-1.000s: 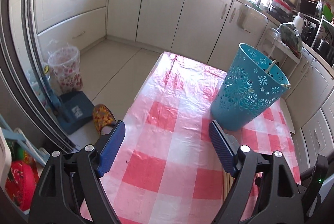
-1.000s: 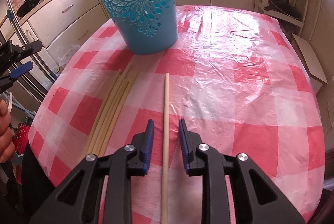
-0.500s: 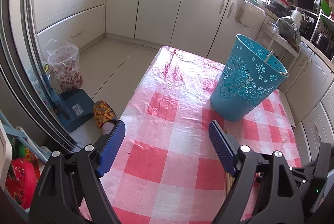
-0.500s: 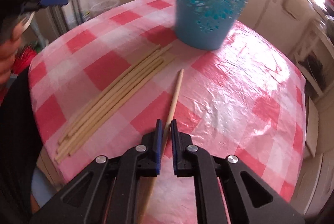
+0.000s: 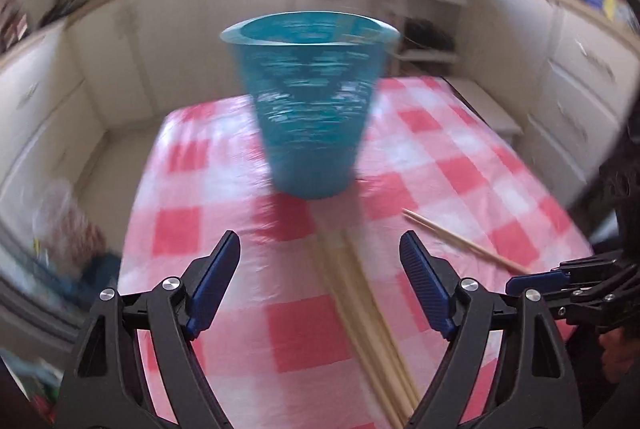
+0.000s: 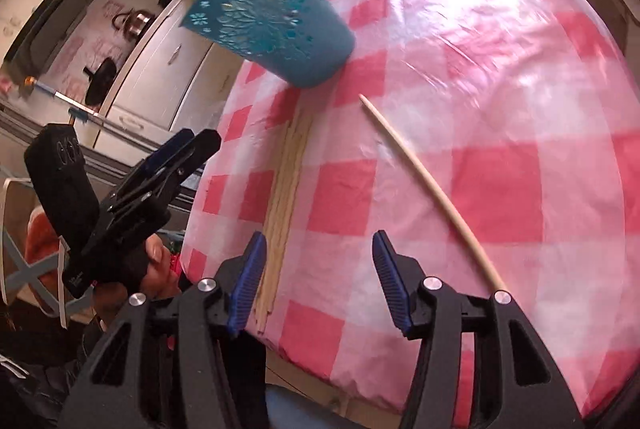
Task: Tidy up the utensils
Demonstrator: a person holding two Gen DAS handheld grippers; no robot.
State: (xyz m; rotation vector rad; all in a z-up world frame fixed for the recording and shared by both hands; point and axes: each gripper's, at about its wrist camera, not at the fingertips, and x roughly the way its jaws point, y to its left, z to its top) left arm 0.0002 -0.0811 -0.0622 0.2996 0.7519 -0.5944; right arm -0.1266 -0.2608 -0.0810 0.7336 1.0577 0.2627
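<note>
A blue perforated basket (image 5: 312,109) stands on the red-and-white checked tablecloth (image 5: 224,189), with sticks showing inside its rim. A bundle of several wooden sticks (image 5: 360,309) lies on the cloth between my left gripper's fingers. My left gripper (image 5: 320,285) is open and empty above the bundle. A single wooden stick (image 6: 432,193) lies loose on the cloth, right of the bundle (image 6: 286,197). My right gripper (image 6: 318,285) is open and empty at the table's near edge, between the bundle and the single stick. The basket (image 6: 272,17) is far ahead.
Cream kitchen cabinets (image 5: 80,77) surround the table. The left gripper and the hand holding it (image 6: 132,197) show at the left of the right wrist view. The table's near edge (image 6: 320,369) lies just under the right gripper. Both views are motion-blurred.
My right gripper opened and let go of the single stick, which now lies to its right. My left gripper swung right, so it now faces the basket and the stick bundle.
</note>
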